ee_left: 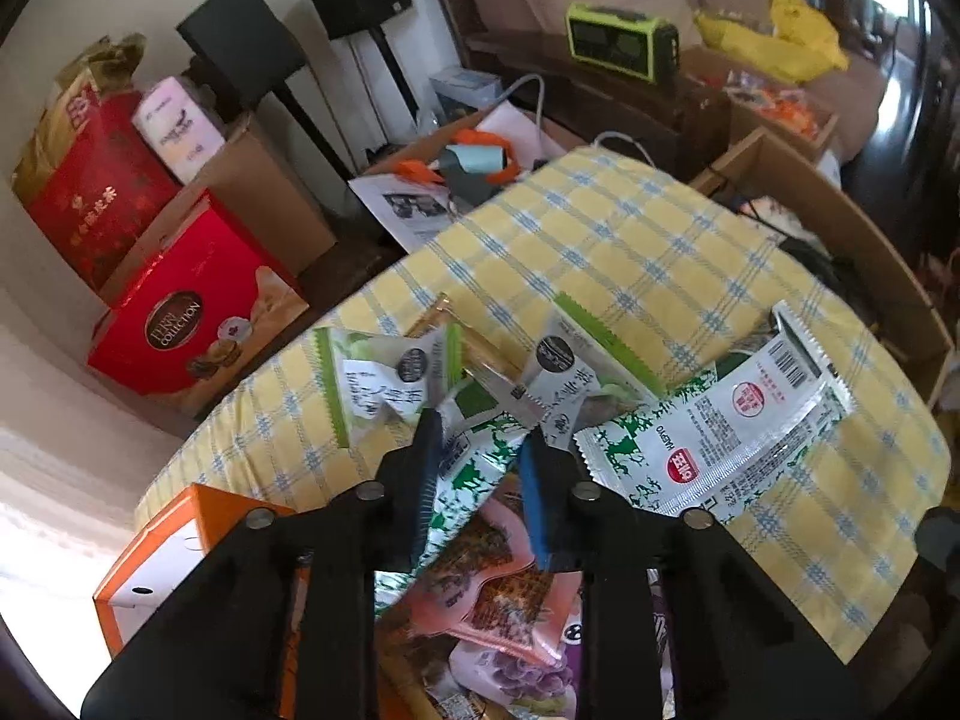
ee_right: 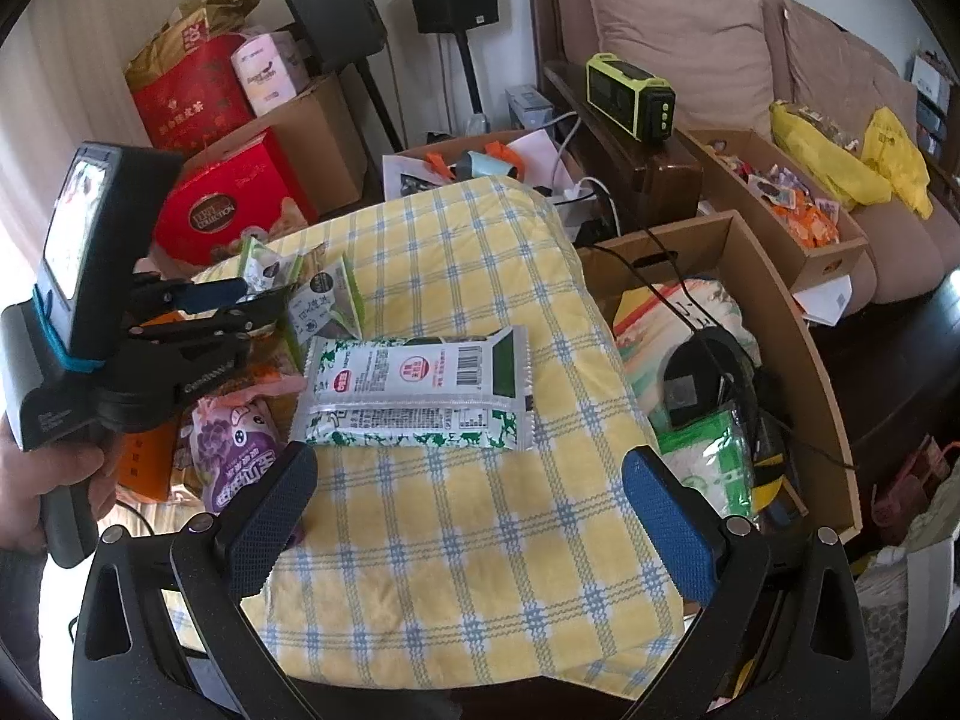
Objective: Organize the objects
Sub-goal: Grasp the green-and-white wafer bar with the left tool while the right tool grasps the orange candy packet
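Note:
In the left wrist view my left gripper point(ee_left: 480, 435) is shut on a green-and-white snack packet point(ee_left: 474, 468) at the near edge of the yellow plaid cloth point(ee_left: 600, 240). Two small green-edged sachets point(ee_left: 384, 372) lie just beyond its fingertips. A large white packet with a barcode point(ee_left: 720, 420) lies to its right. A pink packet point(ee_left: 480, 594) and a purple grape packet point(ee_left: 522, 666) lie below the fingers. My right gripper point(ee_right: 467, 453) stands open over the plaid cloth point(ee_right: 450, 540), nothing between its fingers, just short of the barcode packet point(ee_right: 414, 384). The left gripper point(ee_right: 252, 300) shows at the left, held by a hand.
An orange box point(ee_left: 180, 546) sits left of the snack pile. An open cardboard box point(ee_right: 780, 324) with cables and bags borders the cloth on the right. Red gift boxes point(ee_right: 240, 204), two speakers, a green radio point(ee_right: 630, 96) and a sofa with a snack-filled box point(ee_right: 798, 216) stand behind.

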